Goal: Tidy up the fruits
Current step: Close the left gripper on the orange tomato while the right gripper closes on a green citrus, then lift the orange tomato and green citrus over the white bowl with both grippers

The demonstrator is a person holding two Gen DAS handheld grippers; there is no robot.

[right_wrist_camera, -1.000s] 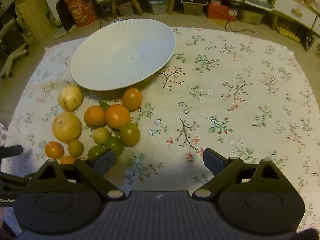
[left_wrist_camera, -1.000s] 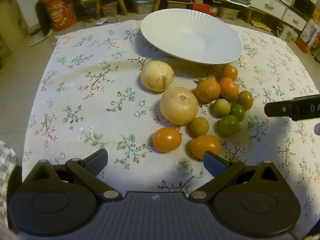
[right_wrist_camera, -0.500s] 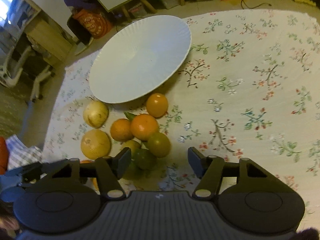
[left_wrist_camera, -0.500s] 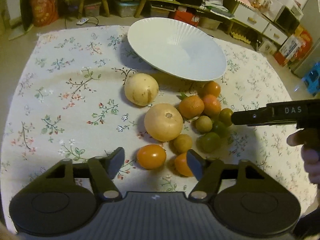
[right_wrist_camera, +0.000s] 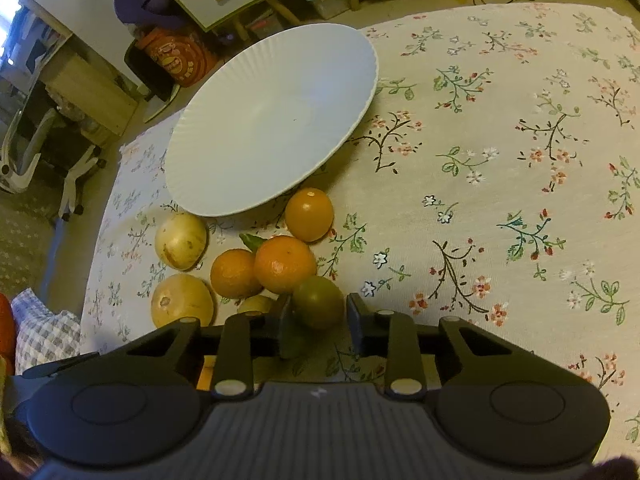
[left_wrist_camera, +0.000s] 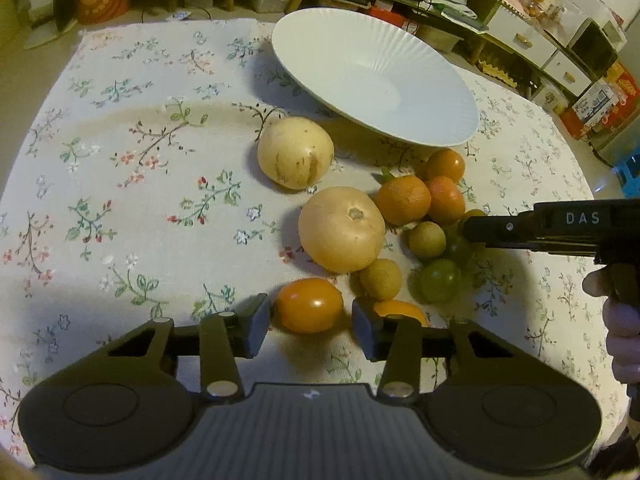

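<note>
Fruits lie in a cluster on the floral cloth in front of an empty white ribbed plate (left_wrist_camera: pixel 376 80) (right_wrist_camera: pixel 272 120). An orange tomato-like fruit (left_wrist_camera: pixel 310 310) sits between the fingers of my left gripper (left_wrist_camera: pixel 310 316). Those jaws are closing, with thin gaps still showing at both pads. My right gripper (right_wrist_camera: pixel 318 314) is closing on a green-brown round fruit (right_wrist_camera: pixel 318 300), and both pads touch its sides. The right gripper (left_wrist_camera: pixel 520 228) also shows in the left wrist view as a black bar over the small green fruits (left_wrist_camera: pixel 440 280).
Two large pale yellow fruits (left_wrist_camera: pixel 295 152) (left_wrist_camera: pixel 341 229) and several oranges (left_wrist_camera: pixel 402 200) (right_wrist_camera: pixel 284 264) lie close by. A hand (left_wrist_camera: pixel 620 340) holds the right tool. Cabinets and boxes (left_wrist_camera: pixel 576 72) stand beyond the table, and a chair base (right_wrist_camera: pixel 48 152) at far left.
Both grippers have dropped toward the fruit cluster and their jaws have narrowed from wide. The orange fruit now lies between the left fingers, the green-brown one between the right fingers.
</note>
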